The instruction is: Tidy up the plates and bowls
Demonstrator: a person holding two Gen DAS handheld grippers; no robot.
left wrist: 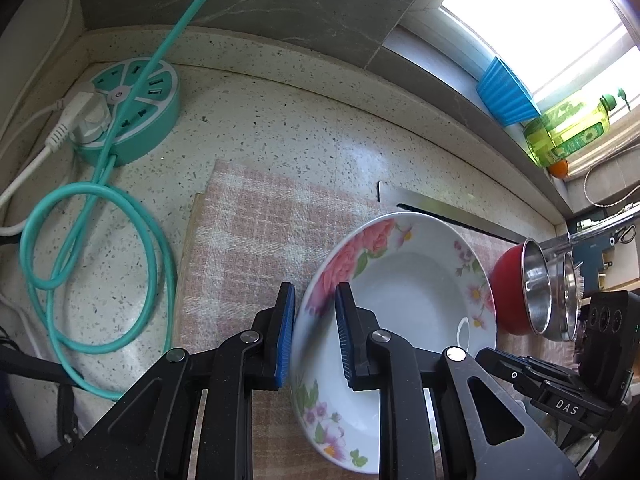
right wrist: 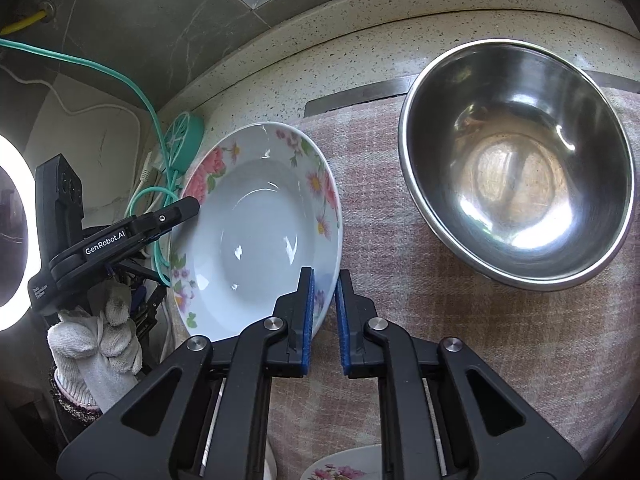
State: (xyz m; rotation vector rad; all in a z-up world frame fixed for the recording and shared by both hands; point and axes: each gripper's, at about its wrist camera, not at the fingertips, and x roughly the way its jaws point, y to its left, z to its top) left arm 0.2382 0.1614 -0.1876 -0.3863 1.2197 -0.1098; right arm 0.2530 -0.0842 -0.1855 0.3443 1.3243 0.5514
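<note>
A white deep plate with pink flowers is tilted above a pink checked cloth. My left gripper is shut on its left rim, the blue pads on either side of the edge. My right gripper is shut on the plate at its near right rim. In the right wrist view the left gripper shows at the plate's far left edge, held by a hand in a white glove. A large steel bowl stands on the cloth to the right of the plate.
A red bowl with steel bowls nested in it stands at the right. A teal round power strip and its looped cable lie on the speckled counter at left. Another flowered plate shows at the bottom edge.
</note>
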